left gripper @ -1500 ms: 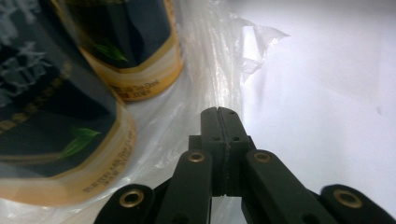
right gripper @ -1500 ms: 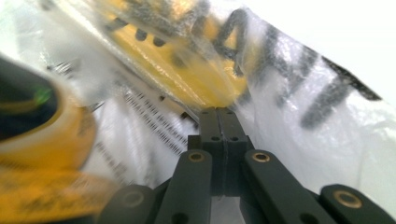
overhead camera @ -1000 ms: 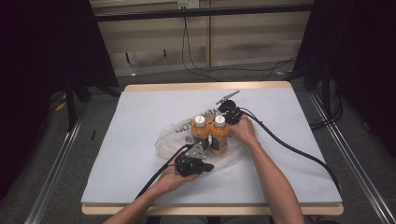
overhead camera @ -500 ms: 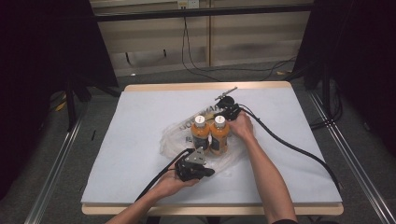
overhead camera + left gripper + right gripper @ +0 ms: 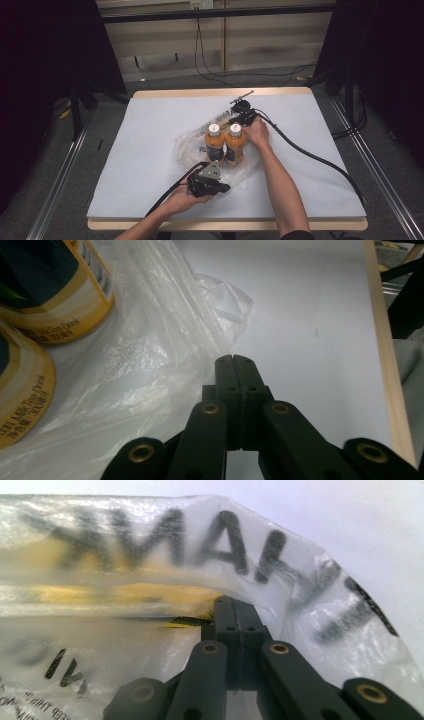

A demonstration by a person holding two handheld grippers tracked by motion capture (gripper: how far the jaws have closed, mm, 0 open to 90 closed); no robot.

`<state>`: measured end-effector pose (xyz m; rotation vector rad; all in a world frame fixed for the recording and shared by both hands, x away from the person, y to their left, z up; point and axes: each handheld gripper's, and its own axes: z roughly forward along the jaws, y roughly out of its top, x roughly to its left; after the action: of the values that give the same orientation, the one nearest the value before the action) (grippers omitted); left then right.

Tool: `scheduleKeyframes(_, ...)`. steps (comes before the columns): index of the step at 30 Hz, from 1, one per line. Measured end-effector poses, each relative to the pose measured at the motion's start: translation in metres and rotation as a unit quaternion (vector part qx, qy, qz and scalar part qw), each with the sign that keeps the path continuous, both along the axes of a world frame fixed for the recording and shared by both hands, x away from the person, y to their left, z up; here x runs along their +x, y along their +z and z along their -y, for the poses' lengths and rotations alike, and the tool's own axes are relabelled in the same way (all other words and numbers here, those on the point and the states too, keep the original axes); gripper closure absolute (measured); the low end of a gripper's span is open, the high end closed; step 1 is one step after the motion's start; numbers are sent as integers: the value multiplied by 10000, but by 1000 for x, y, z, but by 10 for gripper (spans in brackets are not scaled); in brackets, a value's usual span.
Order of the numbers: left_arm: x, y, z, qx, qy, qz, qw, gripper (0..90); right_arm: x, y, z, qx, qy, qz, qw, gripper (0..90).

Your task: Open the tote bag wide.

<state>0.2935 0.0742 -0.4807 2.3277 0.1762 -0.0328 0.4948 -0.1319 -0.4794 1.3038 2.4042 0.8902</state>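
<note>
Two orange drink bottles (image 5: 214, 145) (image 5: 235, 146) with white caps stand upright side by side on a crumpled clear plastic bag (image 5: 187, 145) at the middle of the white table. My left gripper (image 5: 226, 188) lies at the bag's near edge. In the left gripper view its jaws (image 5: 233, 360) are shut with a fold of the bag (image 5: 150, 355) running into their tips; the bottles (image 5: 55, 290) stand to the left. My right gripper (image 5: 235, 121) sits behind the bottles. Its jaws (image 5: 233, 602) are shut on the bag's film (image 5: 150, 555), printed with black letters.
The white table top (image 5: 150, 120) has a wooden rim (image 5: 220, 92). A thick black cable (image 5: 320, 160) trails from the right gripper across the table's right side. The left gripper's cable (image 5: 170, 192) runs off the near edge. Dark stands flank the table.
</note>
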Motion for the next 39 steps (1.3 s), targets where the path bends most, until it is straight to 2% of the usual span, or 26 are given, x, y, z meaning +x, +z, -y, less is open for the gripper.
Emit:
scheduleKeyframes(2, 0, 0, 0, -20, 5, 10, 10000, 900, 0, 0, -1, -23, -27, 33, 10000, 900)
scheduleKeyframes(3, 0, 1, 0, 40, -4, 43, 10000, 900, -1, 1, -2, -20, -88, 10, 10000, 900)
scheduleKeyframes(5, 1, 0, 1, -30, 18, -42, 10000, 900, -2, 2, 0, -57, 10, -24, 10000, 900)
scheduleKeyframes(6, 1, 0, 0, -46, 20, -15, 10000, 900, -3, 4, 1, -15, 3, -27, 10000, 900)
scheduleKeyframes(9, 3, 4, -1, -79, 64, -49, 9999, 900, -7, 14, 7, 389, 49, 39, 9992, 900)
scheduleKeyframes(10, 3, 4, -1, -232, 117, -119, 9996, 900, -8, 17, 8, 441, 116, 75, 9989, 900)
scheduleKeyframes(11, 3, 7, -2, -252, 126, -175, 9995, 900, -11, 20, 9, 494, 154, 90, 9986, 900)
scheduleKeyframes(14, 4, 13, -4, -544, 149, -232, 9981, 899, -22, 29, 12, 583, 291, 191, 9977, 900)
scheduleKeyframes(15, 4, 15, -5, -565, 219, -237, 9979, 895, -27, 32, 14, 641, 333, 282, 9970, 900)
scheduleKeyframes(18, 4, 22, -9, -744, 290, -177, 9967, 888, -43, 39, 21, 822, 409, 479, 9946, 900)
scheduleKeyframes(20, 3, 29, -12, -888, 310, -134, 9955, 878, -52, 44, 27, 824, 451, 592, 9938, 900)
scheduleKeyframes(21, 4, 31, -13, -859, 298, -73, 9958, 860, -57, 47, 31, 902, 454, 634, 9929, 900)
scheduleKeyframes(22, 5, 34, -14, -974, 333, -83, 9947, 846, -60, 49, 33, 994, 483, 680, 9915, 900)
scheduleKeyframes(25, 8, 39, -18, -1075, 462, 2, 9931, 799, -72, 54, 44, 1122, 465, 840, 9890, 900)
scheduleKeyframes(27, 10, 43, -21, -1159, 577, 91, 9915, 764, -78, 56, 48, 1125, 460, 922, 9883, 845)
scheduleKeyframes(29, 10, 46, -24, -1256, 791, 214, 9887, 683, -86, 59, 52, 1137, 471, 1018, 9872, 777)
scheduleKeyframes(30, 10, 48, -27, -1312, 876, 222, 9872, 648, -90, 60, 54, 1106, 502, 1104, 9864, 761)
scheduleKeyframes(31, 11, 50, -28, -1306, 866, 208, 9874, 619, -96, 61, 57, 1070, 527, 1266, 9848, 729)
scheduleKeyframes(32, 11, 52, -31, -1342, 918, 245, 9864, 582, -99, 63, 59, 1114, 523, 1284, 9841, 695)
scheduleKeyframes(33, 12, 54, -33, -1324, 935, 281, 9864, 512, -105, 64, 63, 1178, 537, 1310, 9829, 660)
scheduleKeyframes(35, 14, 59, -41, -1441, 1051, 300, 9835, 447, -115, 67, 68, 1167, 531, 1403, 9818, 603)
scheduleKeyframes(39, 18, 65, -54, -1448, 1243, 420, 9807, 333, -131, 70, 76, 1232, 531, 1404, 9810, 451)
